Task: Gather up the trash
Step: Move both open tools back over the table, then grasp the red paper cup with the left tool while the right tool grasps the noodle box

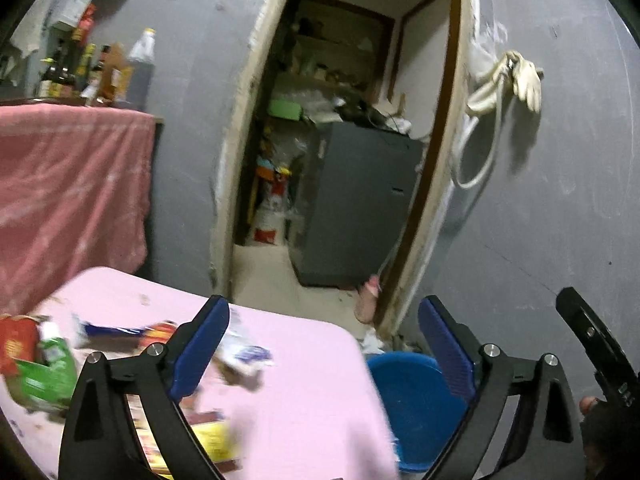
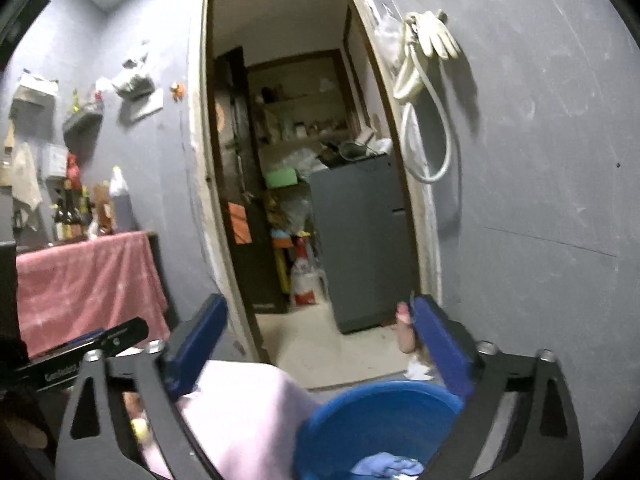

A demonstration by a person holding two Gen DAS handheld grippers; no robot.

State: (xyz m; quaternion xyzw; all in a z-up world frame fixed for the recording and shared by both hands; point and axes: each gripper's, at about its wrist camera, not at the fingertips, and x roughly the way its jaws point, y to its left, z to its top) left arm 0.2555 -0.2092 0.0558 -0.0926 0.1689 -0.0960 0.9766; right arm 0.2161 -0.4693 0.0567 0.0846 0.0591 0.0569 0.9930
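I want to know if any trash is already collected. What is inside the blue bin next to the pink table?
In the right wrist view, the blue bin holds a crumpled bluish-white wad near the bottom. The rest of its inside is cut off by the frame and the right gripper.

One blue bin [image 2: 380,420], one pink-covered table [image 1: 304,400], two tongs, several scattered wrappers [image 1: 120,332].

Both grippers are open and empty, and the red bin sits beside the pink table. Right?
Not quite: the bin is blue, not red, as the right wrist view shows. The left gripper and right gripper are open and empty, beside the pink table.
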